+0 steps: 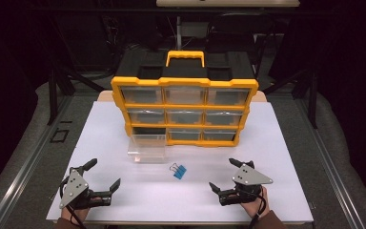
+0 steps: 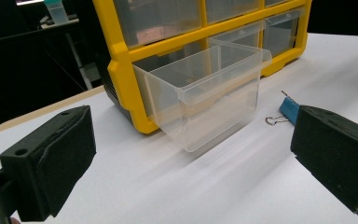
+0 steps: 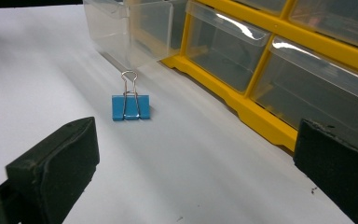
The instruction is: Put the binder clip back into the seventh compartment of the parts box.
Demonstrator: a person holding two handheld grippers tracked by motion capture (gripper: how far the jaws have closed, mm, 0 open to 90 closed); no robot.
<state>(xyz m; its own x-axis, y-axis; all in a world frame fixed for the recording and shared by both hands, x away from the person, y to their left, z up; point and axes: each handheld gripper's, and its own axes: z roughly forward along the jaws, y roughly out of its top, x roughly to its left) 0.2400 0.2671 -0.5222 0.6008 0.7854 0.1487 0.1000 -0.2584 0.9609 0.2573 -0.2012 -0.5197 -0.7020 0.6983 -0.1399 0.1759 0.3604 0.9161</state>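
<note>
A white desk [image 1: 124, 200] held one yellow organiser [image 1: 185, 112] with nine drawer slots in three rows; eight clear drawers sat in place. One clear drawer [image 1: 147, 148] had been pulled from the bottom-left slot and stood on the desk just in front of it, seemingly empty. One blue binder clip [image 1: 178, 171] lay near it, untouched. The left tool [image 1: 106, 179] and right tool [image 1: 224, 174] rested wide open near the front edge, holding nothing. Judged from this, stowing the clip and returning the drawer remained.
</note>
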